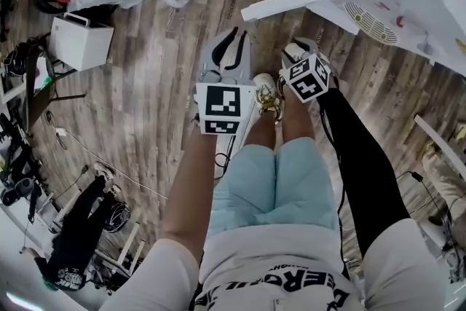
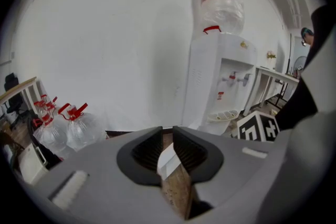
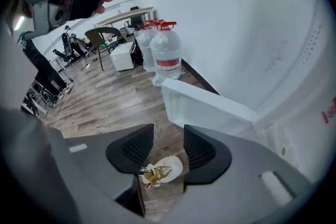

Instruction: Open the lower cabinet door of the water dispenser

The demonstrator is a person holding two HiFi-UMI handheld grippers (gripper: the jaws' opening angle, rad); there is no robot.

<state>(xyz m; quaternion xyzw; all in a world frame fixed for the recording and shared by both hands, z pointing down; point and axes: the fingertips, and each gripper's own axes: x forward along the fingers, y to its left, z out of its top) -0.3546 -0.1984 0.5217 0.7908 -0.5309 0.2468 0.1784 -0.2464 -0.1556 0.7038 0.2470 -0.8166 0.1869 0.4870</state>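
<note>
Looks done already, with the cabinet door (image 3: 205, 107) swung out at 1 o'clock; holds nothing in the barely parted left tool (image 2: 168, 132) or wider-open right tool (image 3: 169, 134).

Jugs (image 2: 68, 128) stand left of the water dispenser (image 2: 218, 86).

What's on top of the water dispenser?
A clear water bottle with a red label stands inverted on the white water dispenser. Its neck is hidden inside the dispenser's top, and the left gripper view doesn't show how full it is.
</note>
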